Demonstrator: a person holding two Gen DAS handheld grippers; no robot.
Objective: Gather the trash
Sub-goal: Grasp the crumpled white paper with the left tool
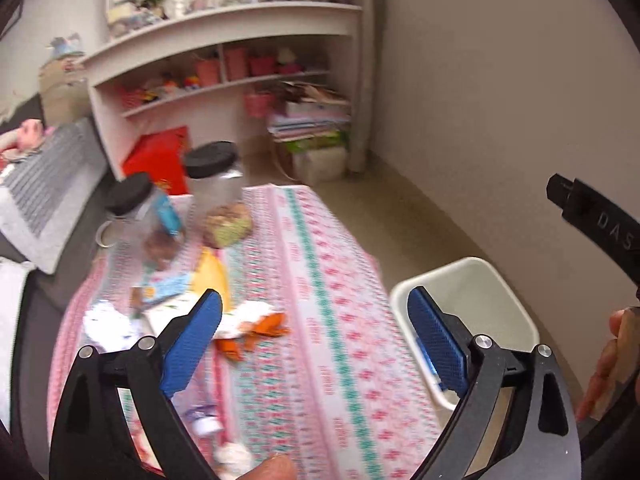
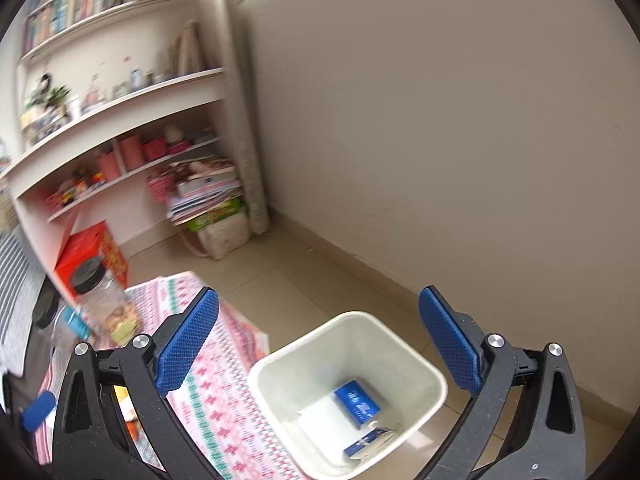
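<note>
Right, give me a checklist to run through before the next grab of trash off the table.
1. Left gripper empty, jaws open: ok.
2. Right gripper empty, jaws open: ok.
3. White bin upright beside the table, mouth unobstructed: ok.
4. Blue cartons lie inside the bin: ok.
5. Trash left on the tablecloth: orange wrapper, crumpled tissue: not ok.
6. Which pieces near the jars are trash: cannot tell, blurred.
</note>
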